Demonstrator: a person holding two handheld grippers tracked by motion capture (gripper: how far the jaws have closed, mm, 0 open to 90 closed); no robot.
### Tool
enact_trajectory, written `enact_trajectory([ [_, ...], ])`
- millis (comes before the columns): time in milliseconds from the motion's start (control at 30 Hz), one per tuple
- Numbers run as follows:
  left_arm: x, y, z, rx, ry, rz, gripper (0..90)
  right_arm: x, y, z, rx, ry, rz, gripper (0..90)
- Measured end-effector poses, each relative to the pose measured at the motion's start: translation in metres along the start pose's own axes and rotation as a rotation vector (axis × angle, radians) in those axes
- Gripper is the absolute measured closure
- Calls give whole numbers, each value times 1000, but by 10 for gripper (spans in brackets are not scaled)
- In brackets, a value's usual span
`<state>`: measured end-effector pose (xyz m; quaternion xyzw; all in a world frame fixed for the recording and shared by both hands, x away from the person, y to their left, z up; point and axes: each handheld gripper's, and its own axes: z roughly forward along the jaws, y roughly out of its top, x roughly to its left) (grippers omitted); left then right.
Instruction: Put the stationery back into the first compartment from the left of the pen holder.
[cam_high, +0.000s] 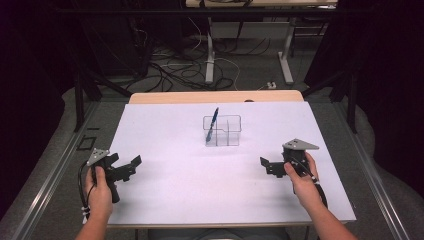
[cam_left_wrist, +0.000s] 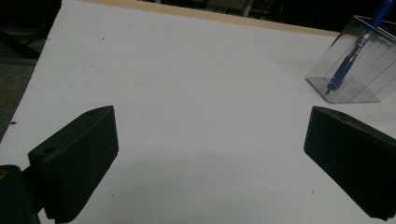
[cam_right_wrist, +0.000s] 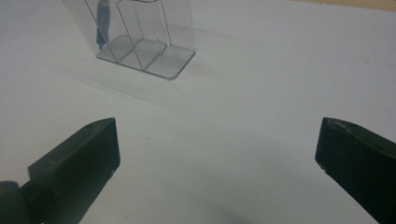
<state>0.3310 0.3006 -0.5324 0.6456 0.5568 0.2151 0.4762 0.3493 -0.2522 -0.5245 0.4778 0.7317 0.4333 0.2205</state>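
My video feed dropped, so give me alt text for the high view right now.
A clear divided organizer stands mid-table on the white table, with a blue pen leaning in its left compartment. The left gripper and right gripper, both open and empty, are held low near the table's front corners, pointing inward.

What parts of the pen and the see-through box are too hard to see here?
- Pen: its top is cut off by the upper edge of the left gripper view.
- Pen print: too small in the high view, blurred behind plastic in the right gripper view.
- Clear organizer: its rim is cut off by the top edge of the right gripper view.
- Organizer dividers: faint in the high view, so the compartment count is unclear.
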Motion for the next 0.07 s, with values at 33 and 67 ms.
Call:
enact_trajectory([
  [33, 0, 0, 0, 1, 0, 0, 30, 0, 0, 0, 2, -1, 6, 0],
  [67, 0, 0, 0, 1, 0, 0, 30, 0, 0, 0, 4, 5, 10, 0],
])
